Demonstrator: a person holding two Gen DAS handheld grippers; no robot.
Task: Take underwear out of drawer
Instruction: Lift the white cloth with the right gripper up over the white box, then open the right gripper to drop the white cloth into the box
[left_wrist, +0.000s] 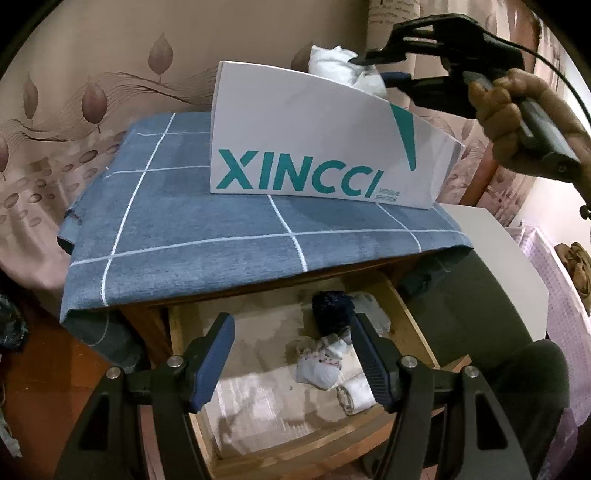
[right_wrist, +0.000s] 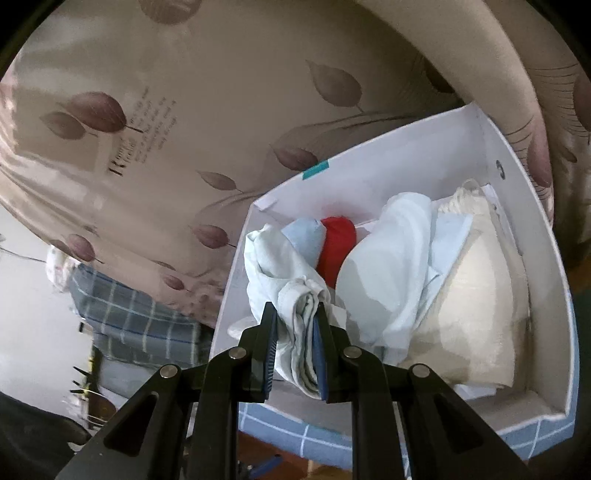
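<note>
In the left wrist view my left gripper (left_wrist: 291, 325) stands open above the open wooden drawer (left_wrist: 402, 314), nothing between its fingers. Inside the drawer lie a dark blue piece of underwear (left_wrist: 330, 310), a white patterned piece (left_wrist: 321, 363) and a folded white piece (left_wrist: 356, 397). My right gripper (right_wrist: 295, 314) is shut on a pale white-blue piece of underwear (right_wrist: 299, 332), held over the white shoe box (right_wrist: 546, 295). The box holds a red piece (right_wrist: 336, 247), a light blue piece (right_wrist: 304, 236) and cream fabric (right_wrist: 476, 295). The left wrist view shows the right gripper (left_wrist: 373, 72) above the box (left_wrist: 295, 140).
The box stands on a nightstand covered by a blue checked cloth (left_wrist: 192, 236). A leaf-patterned curtain (left_wrist: 74, 110) hangs behind it. A white board (left_wrist: 498, 258) and a lilac bedspread (left_wrist: 565, 295) lie to the right. A hand (left_wrist: 517, 110) holds the right gripper.
</note>
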